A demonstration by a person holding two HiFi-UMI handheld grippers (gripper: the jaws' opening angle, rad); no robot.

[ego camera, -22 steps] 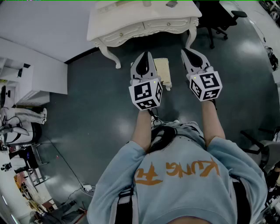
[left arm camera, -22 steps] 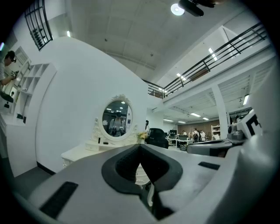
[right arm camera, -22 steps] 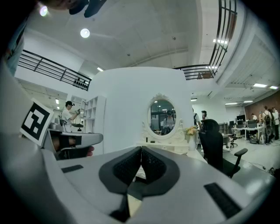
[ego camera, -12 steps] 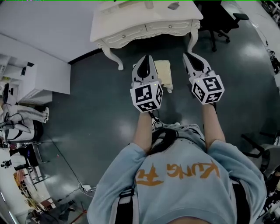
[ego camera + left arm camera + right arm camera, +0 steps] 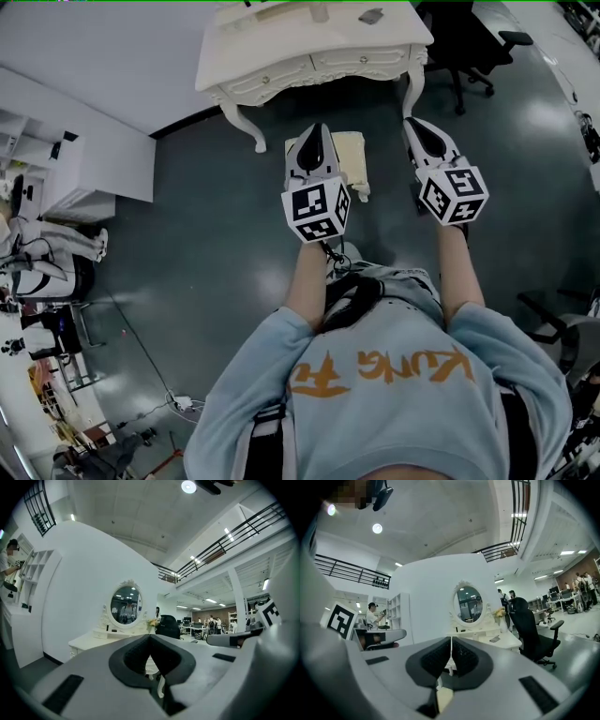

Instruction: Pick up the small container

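Observation:
A white dressing table stands ahead of me at the top of the head view. Small things lie on its top: a pale one and a dark flat one. Which is the small container I cannot tell. My left gripper and right gripper are held level side by side, pointing at the table and short of it. Both are shut with nothing between the pads. The right gripper view shows the table with its oval mirror beyond the closed jaws. The left gripper faces the same mirror.
A cream stool stands on the dark floor between and below the grippers. A black office chair is right of the table. A white wall and shelf unit lie to the left. People stand by the shelves.
Both grippers have drifted slightly down and right in the head view, the right one more. A little more of the table top shows. Both stay shut.

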